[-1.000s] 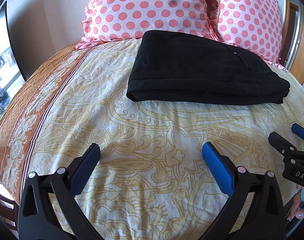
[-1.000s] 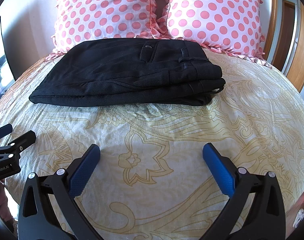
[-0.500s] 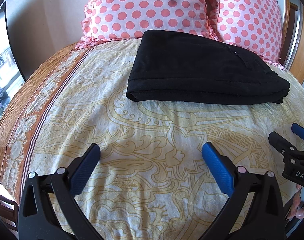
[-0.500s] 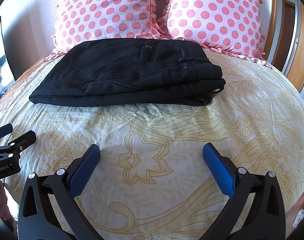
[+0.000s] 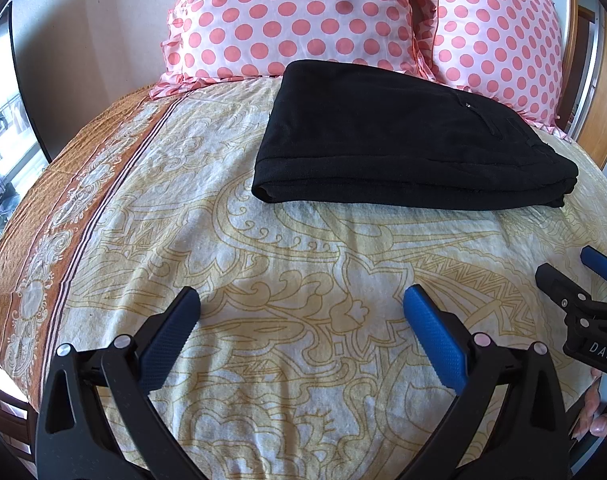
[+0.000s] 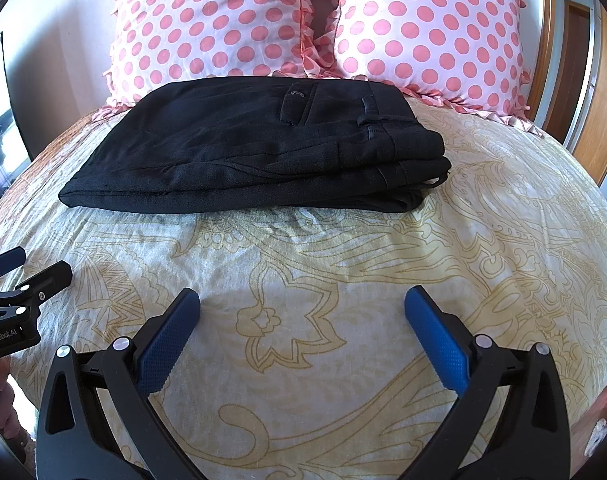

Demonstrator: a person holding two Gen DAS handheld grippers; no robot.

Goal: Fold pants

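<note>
We hold both grippers low over the bedsheet (image 5: 303, 264), a cream cloth with a yellow paisley print and an orange-brown border along its left side. Our left gripper (image 5: 301, 304) has its blue-padded jaws spread wide with only sheet between them. Our right gripper (image 6: 302, 305), just beside it, also has its jaws spread wide and pinches nothing. In the left wrist view the right gripper shows at the right edge, and in the right wrist view the left one shows at the left edge.

The black pants (image 6: 255, 148) lie folded into a flat stack on the sheet, well ahead of both grippers and apart from them. The waistband with its belt loops and a back pocket lies at the right end, and the fold is at the left end. Just behind the pants, two pink polka-dot pillows (image 6: 207, 28) stand side by side against the wall.
</note>
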